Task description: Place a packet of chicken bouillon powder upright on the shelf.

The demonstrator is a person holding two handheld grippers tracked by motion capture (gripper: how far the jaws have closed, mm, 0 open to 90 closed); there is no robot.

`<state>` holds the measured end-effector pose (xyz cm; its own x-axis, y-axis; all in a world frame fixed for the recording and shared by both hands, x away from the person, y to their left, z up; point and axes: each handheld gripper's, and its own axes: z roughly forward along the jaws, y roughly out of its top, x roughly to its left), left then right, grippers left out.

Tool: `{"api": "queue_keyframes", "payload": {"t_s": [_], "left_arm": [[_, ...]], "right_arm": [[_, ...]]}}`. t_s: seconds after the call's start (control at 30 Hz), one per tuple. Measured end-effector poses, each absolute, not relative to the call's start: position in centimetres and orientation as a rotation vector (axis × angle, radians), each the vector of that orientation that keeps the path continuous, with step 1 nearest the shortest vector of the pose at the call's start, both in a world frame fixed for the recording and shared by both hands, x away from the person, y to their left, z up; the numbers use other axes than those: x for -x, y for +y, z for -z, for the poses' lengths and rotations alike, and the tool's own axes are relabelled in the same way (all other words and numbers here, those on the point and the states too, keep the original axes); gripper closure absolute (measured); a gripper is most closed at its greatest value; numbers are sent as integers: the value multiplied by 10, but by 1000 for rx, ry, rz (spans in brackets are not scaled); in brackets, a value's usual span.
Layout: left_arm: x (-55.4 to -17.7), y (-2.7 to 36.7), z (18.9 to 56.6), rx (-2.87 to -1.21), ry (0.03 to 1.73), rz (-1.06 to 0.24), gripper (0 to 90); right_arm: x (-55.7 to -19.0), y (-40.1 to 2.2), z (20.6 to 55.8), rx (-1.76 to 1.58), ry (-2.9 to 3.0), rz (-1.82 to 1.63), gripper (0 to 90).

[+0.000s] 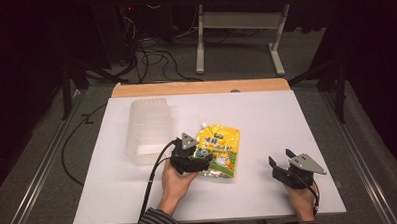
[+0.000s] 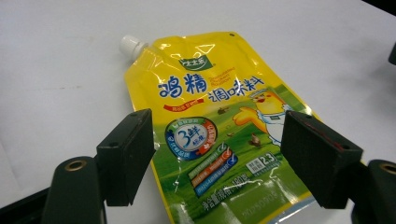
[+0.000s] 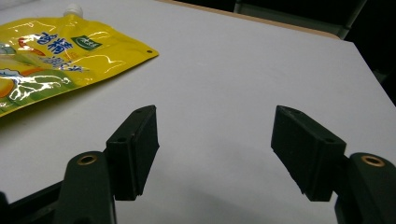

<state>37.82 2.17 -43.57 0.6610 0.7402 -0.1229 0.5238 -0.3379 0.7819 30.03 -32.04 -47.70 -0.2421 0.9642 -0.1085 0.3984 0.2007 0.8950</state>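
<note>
The left gripper (image 2: 217, 163) stands spread, pinching nothing; the yellow spout pouch (image 2: 219, 126) lies flat just ahead between its jaws. Likely soft, glossy, slippery film: take it by the stiffer sealed edge or spout. The right gripper (image 3: 215, 149) is spread, the pouch well left

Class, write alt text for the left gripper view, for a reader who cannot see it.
A yellow spouted pouch with a cartoon chick and blue lettering lies flat on a white table, its white cap pointing to the upper left. The left gripper hovers over the pouch's lower end with its two black fingers spread wide, one on each side, not pressing on it.
</note>
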Motion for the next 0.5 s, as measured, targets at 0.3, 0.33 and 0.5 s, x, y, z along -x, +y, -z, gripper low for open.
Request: {"api": "queue_keyframes", "payload": {"t_s": [0.3, 0.33, 0.5], "left_arm": [[-397, 13, 444, -2037, 1060, -298, 234], [-400, 11, 444, -2046, 1065, -302, 229], [-411, 2, 444, -2052, 1086, -307, 222]], "right_arm": [[-301, -320, 477, -1279, 1769, -1003, 325], [-301, -320, 477, -1280, 1766, -1005, 324], [-301, -320, 477, -1281, 1772, -1004, 324]]}}
